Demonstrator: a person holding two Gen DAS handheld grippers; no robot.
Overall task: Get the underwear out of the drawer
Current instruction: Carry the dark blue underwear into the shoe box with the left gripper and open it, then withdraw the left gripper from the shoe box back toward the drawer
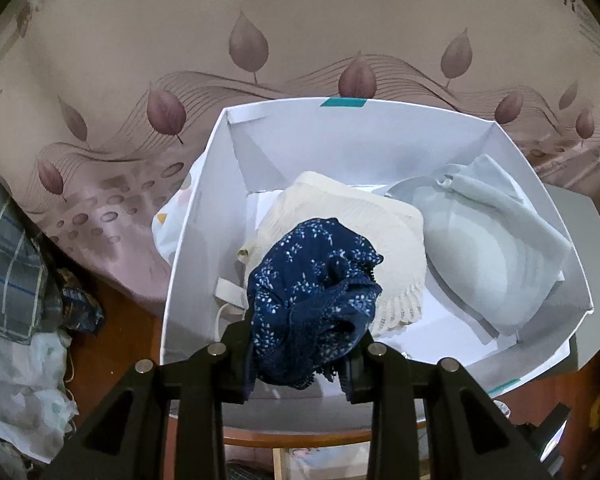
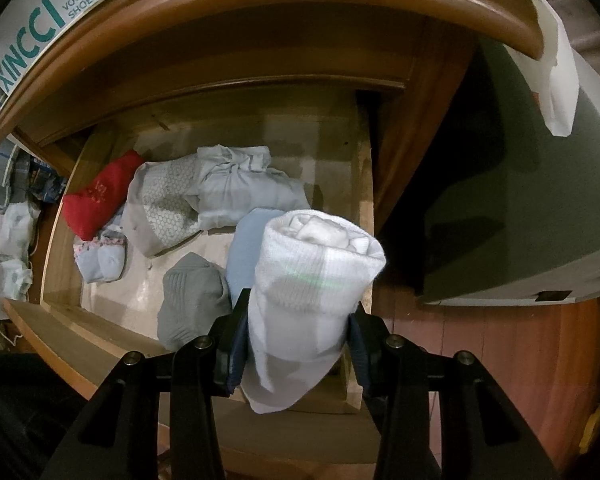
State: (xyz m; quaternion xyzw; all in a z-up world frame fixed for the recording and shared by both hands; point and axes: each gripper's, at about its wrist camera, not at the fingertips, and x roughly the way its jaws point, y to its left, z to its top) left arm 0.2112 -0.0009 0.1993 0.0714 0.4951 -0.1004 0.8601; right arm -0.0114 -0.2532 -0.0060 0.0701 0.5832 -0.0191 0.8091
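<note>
The left claw [image 1: 300, 354] is clenching a bunched navy floral underwear [image 1: 314, 304] and holding it over the open white shoebox [image 1: 204, 208], where a cream lace garment [image 1: 340, 220] and a pale grey-blue garment [image 1: 492, 232] are already lying. The navy bundle is hanging directly ahead of the jaws, above the box's near half, so letting it drop looks like a straight release downward.

The right claw [image 2: 296, 350] is gripping a rolled white sock bundle [image 2: 316, 280], its long axis running forward along the fingers, and holding it above the near right corner of the open wooden drawer [image 2: 60, 256]. Below it, still lying in the drawer, are a red piece [image 2: 96, 196], a grey patterned garment [image 2: 160, 208], a pale blue folded piece [image 2: 244, 188] and a grey sock [image 2: 192, 296]. These are sitting to the left and ahead of the right claw, which seems the nearer one for the next pick.
</note>
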